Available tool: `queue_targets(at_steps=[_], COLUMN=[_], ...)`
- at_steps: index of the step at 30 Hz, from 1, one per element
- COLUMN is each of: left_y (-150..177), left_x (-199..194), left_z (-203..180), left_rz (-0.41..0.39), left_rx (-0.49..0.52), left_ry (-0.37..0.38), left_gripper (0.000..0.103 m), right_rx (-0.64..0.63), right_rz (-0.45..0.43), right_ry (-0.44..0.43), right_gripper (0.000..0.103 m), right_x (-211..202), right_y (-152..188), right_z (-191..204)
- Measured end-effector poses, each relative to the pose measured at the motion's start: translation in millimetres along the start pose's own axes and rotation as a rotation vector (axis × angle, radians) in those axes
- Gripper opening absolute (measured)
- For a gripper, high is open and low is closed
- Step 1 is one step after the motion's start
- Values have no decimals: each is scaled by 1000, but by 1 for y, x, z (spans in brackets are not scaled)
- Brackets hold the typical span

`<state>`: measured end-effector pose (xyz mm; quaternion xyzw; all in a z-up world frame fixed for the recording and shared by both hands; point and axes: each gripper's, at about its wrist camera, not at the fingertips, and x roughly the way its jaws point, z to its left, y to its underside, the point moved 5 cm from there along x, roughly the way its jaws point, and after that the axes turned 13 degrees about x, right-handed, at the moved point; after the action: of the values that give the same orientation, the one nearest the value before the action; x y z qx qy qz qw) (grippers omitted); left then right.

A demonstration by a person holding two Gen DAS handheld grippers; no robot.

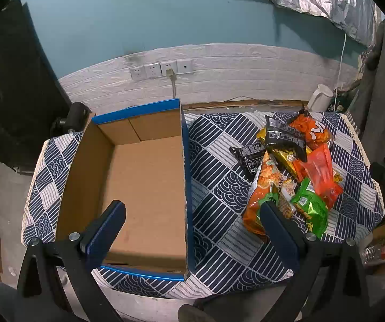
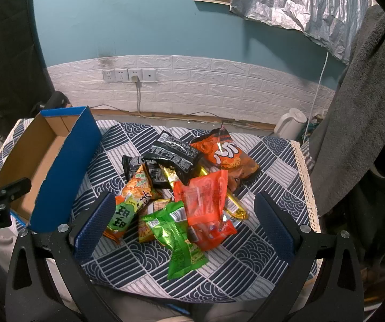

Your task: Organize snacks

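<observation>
Snack packets: loose heap on patterned tablecloth, right of empty cardboard box. Right gripper spread above heap; left gripper spread near box. Sorting unstarted; next, pinch top packet.

Blue-edged brown box; navy-and-white patterned tablecloth.

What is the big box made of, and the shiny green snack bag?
The box looks like cardboard: plain matte brown inside, with a glossy blue skin outside. The green snack bag seems to be thin plastic or foil film, since it crinkles and throws bright glints.
</observation>
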<state>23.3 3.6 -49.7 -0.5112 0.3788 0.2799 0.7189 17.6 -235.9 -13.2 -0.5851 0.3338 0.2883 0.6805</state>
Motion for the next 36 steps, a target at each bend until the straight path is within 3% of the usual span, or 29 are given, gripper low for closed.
queue_targets(at_steps=[22, 36], left_y=[1, -1], left_x=[9, 47], left_z=[-1, -29], left_rz=[23, 117], left_rx=[10, 40], left_ry=[5, 63], left_gripper=[102, 102], right_rx=[-11, -63], right_rz=[11, 87], right_ry=[-1, -12], right_gripper=[101, 101], right_x=[3, 42], right_y=[1, 12], right_z=[-1, -15])
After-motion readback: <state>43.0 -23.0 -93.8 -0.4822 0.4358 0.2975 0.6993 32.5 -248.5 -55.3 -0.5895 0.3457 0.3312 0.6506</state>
